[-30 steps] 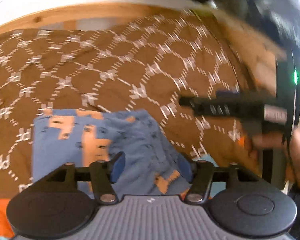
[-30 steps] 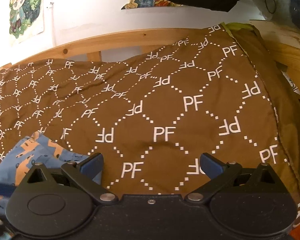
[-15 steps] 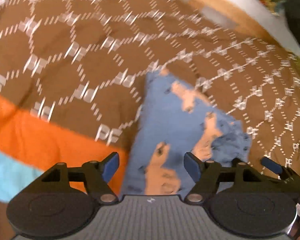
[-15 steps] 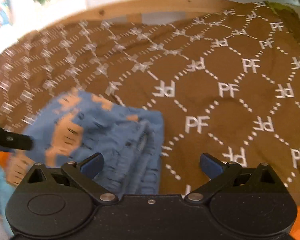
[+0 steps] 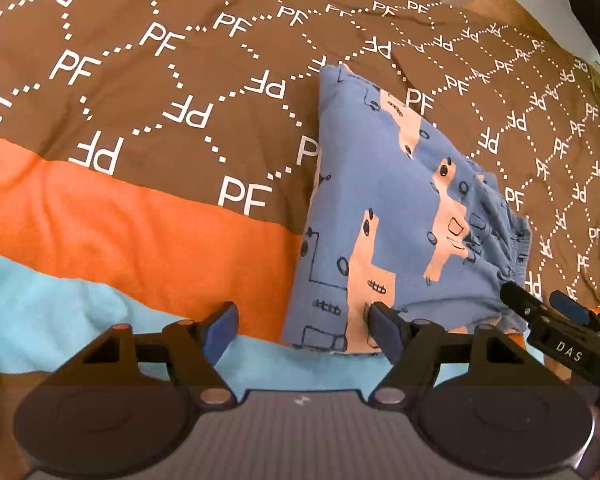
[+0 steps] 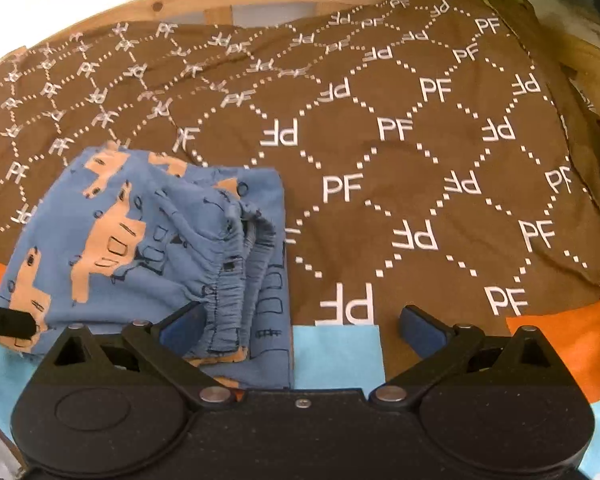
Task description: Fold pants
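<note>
Left hand-held gripper (image 5: 300,330) shifted, jaws wider, soft folded pants (image 5: 396,216)

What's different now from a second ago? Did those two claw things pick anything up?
No. Both views swung toward the folded blue pants. The left hand-held gripper rolled and came to the pants' near edge on the orange and light-blue stripes, jaws a little wider and gripping nothing. The right hand-held gripper came to the gathered waistband, jaws open. The pants stayed folded on the brown bedspread.

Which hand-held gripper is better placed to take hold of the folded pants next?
Probably the right hand-held gripper: open, with one finger right beside the pants' gathered waistband. The left hand-held gripper is open too, mostly over bare blanket beside them.
</note>
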Demonstrator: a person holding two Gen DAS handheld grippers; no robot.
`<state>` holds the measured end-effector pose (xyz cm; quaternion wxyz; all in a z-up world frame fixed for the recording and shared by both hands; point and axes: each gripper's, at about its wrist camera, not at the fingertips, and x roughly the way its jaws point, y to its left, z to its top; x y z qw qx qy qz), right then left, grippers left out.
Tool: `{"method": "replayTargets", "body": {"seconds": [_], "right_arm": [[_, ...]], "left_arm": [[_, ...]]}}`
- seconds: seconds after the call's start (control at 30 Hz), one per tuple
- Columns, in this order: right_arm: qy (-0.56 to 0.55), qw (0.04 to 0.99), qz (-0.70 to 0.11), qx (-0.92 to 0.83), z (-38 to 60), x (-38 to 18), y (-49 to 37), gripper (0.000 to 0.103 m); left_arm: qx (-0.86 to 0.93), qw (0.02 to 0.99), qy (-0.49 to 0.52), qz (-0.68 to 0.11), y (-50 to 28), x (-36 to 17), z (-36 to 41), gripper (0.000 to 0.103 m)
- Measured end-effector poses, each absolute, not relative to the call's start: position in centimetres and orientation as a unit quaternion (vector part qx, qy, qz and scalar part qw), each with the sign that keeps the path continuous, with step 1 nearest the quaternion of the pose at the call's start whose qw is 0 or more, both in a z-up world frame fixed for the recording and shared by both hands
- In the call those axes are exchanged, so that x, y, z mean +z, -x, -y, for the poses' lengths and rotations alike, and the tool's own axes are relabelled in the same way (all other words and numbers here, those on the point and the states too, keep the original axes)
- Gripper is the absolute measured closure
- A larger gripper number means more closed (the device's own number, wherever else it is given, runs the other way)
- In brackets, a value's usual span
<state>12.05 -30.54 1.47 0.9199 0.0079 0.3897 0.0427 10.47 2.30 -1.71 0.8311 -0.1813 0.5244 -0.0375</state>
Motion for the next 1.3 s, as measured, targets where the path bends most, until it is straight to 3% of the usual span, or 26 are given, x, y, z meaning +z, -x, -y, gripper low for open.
{"method": "replayTargets", "body": {"seconds": [0.17,0.33,0.57,0.67,0.73,0.93,1.1,1.2,1.3], "right_arm": [[0.021,0.937,-0.342,0.068,29.5,2.9,-11.2,0.001],[0.042,0.908,-0.411,0.075,28.4,0.0,-11.7,0.001],[0.027,0.899,-0.432,0.074,29.9,0.9,-11.2,0.001],[0.028,0.913,-0.4,0.07,30.5,2.3,-10.8,0.001],[0.04,0.93,-0.359,0.07,30.5,3.4,-11.3,0.001],[0.104,0.958,-0.251,0.086,28.3,2.8,-15.5,0.001],[0.16,0.96,-0.228,0.033,28.0,-1.2,-16.3,0.001],[0.116,0.959,-0.256,0.035,29.5,-1.1,-17.3,0.001],[0.097,0.96,-0.26,0.04,29.7,-0.8,-17.1,0.001]], "left_arm": [[-0.038,0.831,0.175,-0.527,-10.2,-1.7,-2.3,0.023],[-0.038,0.832,0.143,-0.534,-10.5,-1.8,-1.1,0.022],[-0.042,0.832,0.131,-0.537,-10.4,-1.7,-0.9,0.019],[-0.043,0.845,0.162,-0.508,-10.3,-0.3,-2.2,0.018],[-0.053,0.871,0.177,-0.456,-10.5,1.5,-3.2,0.011],[-0.04,0.928,0.064,-0.366,-16.3,2.3,0.3,0.005],[0.005,0.926,-0.001,-0.378,-20.6,-1.4,2.2,0.009],[0.008,0.919,0.075,-0.387,-20.7,-3.3,0.0,0.002],[0.006,0.919,0.089,-0.384,-20.0,-2.8,-0.8,0.002]]}}
